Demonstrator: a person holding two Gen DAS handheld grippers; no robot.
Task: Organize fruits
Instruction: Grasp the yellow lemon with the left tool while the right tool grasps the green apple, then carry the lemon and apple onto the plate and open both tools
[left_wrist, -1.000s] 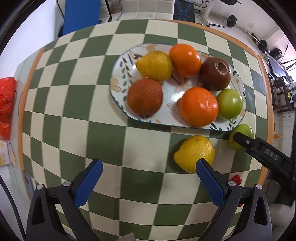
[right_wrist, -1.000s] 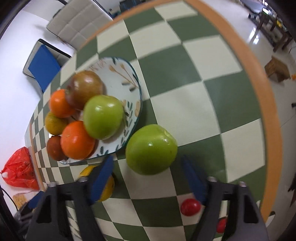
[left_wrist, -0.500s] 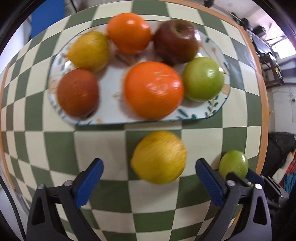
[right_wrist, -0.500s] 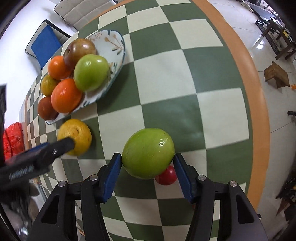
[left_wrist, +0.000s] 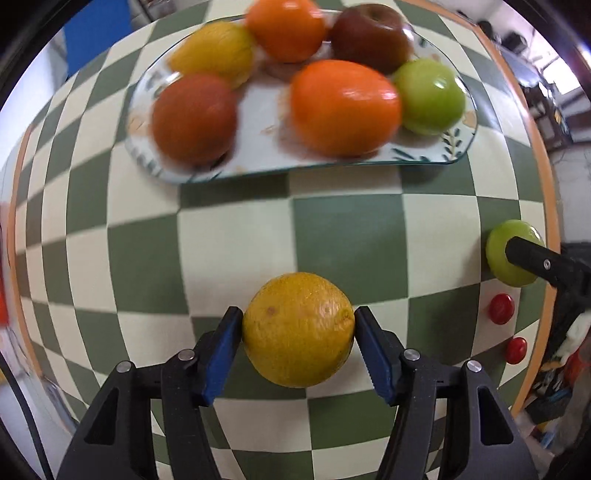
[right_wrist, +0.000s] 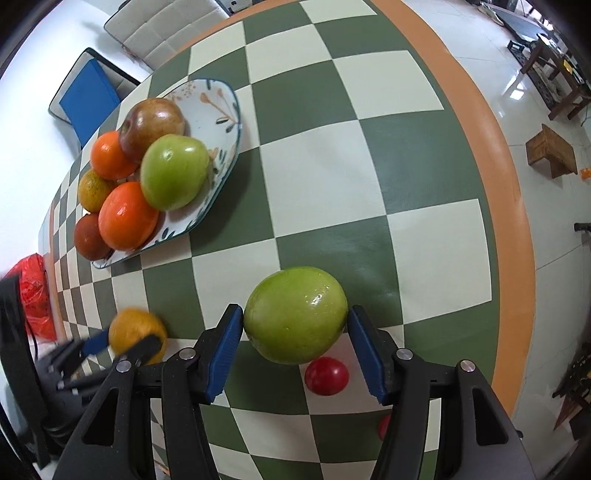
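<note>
My left gripper (left_wrist: 298, 332) is shut on a yellow lemon (left_wrist: 298, 328), its blue pads pressing both sides, just above the checkered table. My right gripper (right_wrist: 295, 336) is shut on a green apple (right_wrist: 295, 314), held above the table near its right edge. The same apple shows at the right of the left wrist view (left_wrist: 511, 254), and the lemon at the left of the right wrist view (right_wrist: 136, 334). The patterned oval plate (left_wrist: 424, 157) lies farther back with several fruits: two oranges, a yellow citrus, a brownish citrus, a red apple and a green apple (left_wrist: 430, 96).
Two small red tomatoes (left_wrist: 501, 308) lie on the table by the right edge; one shows under the apple in the right wrist view (right_wrist: 327, 374). The orange table rim (right_wrist: 509, 206) runs along the right. A red bag (right_wrist: 33, 295) lies at the far left. Chairs stand behind the table.
My left gripper moved forward around the lemon and closed on it. My right gripper closed on the green apple and holds it nearer the table's edge, farther from the plate.
</note>
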